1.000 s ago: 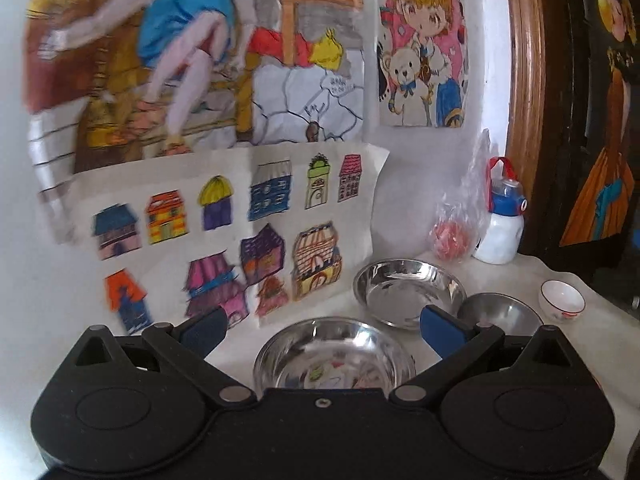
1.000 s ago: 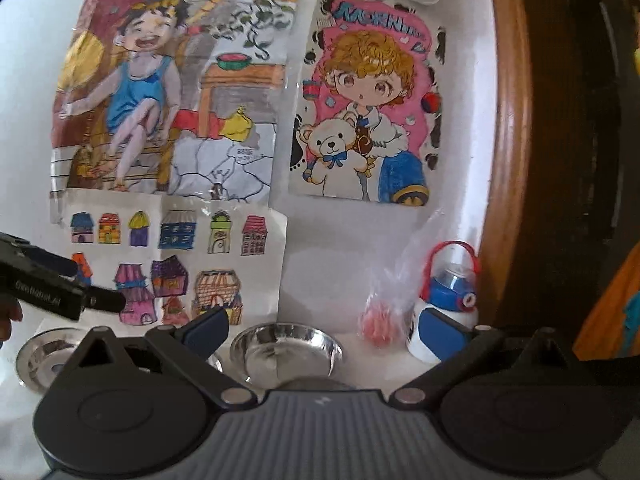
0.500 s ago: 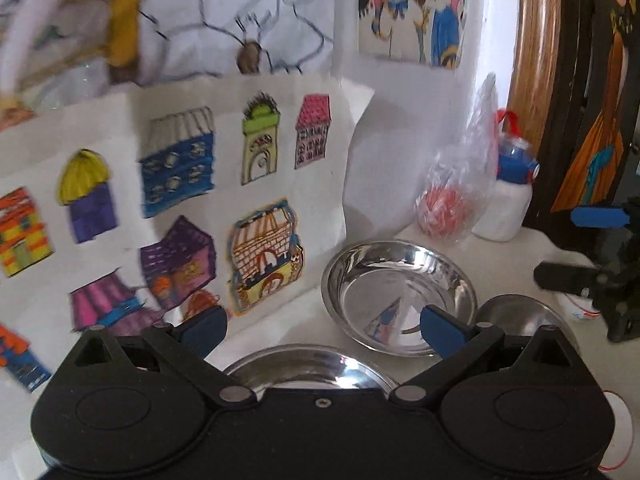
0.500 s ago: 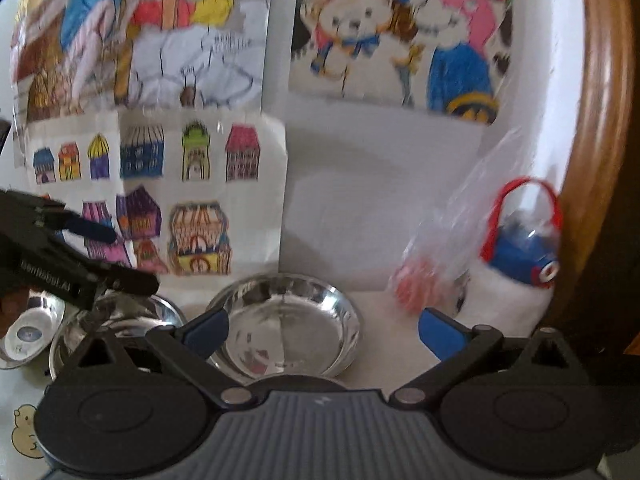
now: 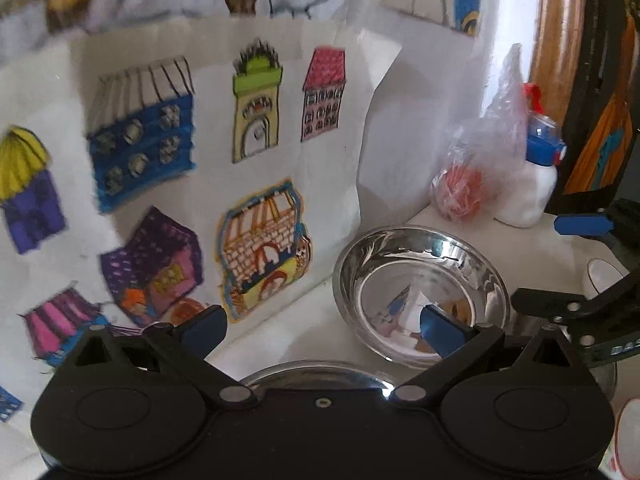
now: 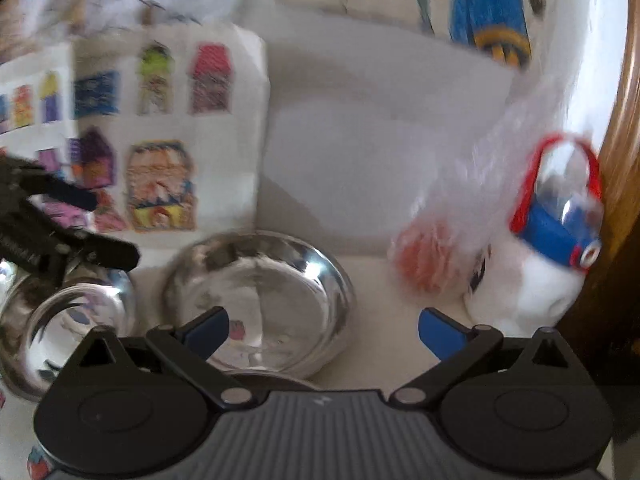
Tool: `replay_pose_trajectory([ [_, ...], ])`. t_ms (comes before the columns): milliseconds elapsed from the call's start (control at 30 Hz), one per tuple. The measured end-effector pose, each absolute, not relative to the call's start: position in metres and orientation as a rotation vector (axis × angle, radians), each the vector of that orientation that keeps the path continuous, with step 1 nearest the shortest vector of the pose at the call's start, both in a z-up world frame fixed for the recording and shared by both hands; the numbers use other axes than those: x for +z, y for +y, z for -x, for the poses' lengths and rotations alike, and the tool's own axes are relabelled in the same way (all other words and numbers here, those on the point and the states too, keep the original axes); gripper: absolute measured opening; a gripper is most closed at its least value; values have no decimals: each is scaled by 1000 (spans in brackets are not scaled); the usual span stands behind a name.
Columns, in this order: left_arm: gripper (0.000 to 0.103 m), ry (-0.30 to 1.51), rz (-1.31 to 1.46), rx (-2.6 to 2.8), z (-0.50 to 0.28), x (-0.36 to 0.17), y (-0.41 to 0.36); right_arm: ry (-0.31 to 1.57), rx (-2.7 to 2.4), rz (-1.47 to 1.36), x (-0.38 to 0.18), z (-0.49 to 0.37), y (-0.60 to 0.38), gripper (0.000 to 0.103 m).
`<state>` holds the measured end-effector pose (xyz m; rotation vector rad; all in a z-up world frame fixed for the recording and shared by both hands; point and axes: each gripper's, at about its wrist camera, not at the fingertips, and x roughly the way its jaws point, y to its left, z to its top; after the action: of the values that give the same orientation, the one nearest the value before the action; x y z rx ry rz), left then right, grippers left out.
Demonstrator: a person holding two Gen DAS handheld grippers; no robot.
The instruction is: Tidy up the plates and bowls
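A shallow steel bowl (image 5: 420, 280) stands by the wall, just ahead of my left gripper (image 5: 322, 330), which is open and empty. A second steel bowl (image 5: 312, 372) lies under that gripper, mostly hidden. My right gripper (image 5: 552, 260) reaches in from the right, open, over a small white bowl (image 5: 604, 276). In the right wrist view, the right gripper (image 6: 324, 332) is open with the shallow steel bowl (image 6: 260, 292) just past its left finger. Further left a deeper steel bowl (image 6: 72, 320) sits below the left gripper (image 6: 96, 224).
Coloured drawings of houses (image 5: 240, 160) hang on the wall right behind the bowls. A plastic bag of red things (image 6: 432, 264) and a white bottle with a blue cap (image 6: 552, 256) stand in the back right corner. A red-rimmed white bowl (image 5: 630, 440) is at the right edge.
Both grippers have moved down and forward toward the steel bowls. The right gripper has come into the left wrist view from the right. Both remain open.
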<state>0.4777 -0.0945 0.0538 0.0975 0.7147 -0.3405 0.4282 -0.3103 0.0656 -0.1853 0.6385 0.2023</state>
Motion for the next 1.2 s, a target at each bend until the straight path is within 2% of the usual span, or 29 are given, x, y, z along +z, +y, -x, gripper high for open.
replay_pose_trajectory([
  [200,99,773,-59,-317,-495,38,-108,738,195,36,52,-458,-329,94],
  [267,94,783,-46,-313,-499,35,-110,786,183,28,47,-468,-329,84],
  [400,85,827,6,-315,-509,26,-115,851,163,26,38,-480,-327,73],
  [467,77,846,27,-320,-514,22,-115,871,164,7,35,-483,-327,55],
  [567,67,863,53,-329,-519,17,-117,895,159,-18,32,-489,-329,38],
  [600,64,869,62,-335,-520,17,-117,906,156,-29,31,-490,-330,36],
  [667,47,892,80,-350,-523,15,-119,920,152,-55,29,-492,-332,24],
  [733,38,909,110,-362,-526,13,-120,921,161,-88,29,-493,-335,17],
  [767,32,915,125,-365,-527,12,-120,922,152,-102,30,-492,-336,16],
  [933,23,927,166,-346,-528,12,-119,889,124,-143,36,-487,-341,14],
  [1200,23,867,232,-359,-508,45,-101,801,111,-157,72,-463,-344,14],
])
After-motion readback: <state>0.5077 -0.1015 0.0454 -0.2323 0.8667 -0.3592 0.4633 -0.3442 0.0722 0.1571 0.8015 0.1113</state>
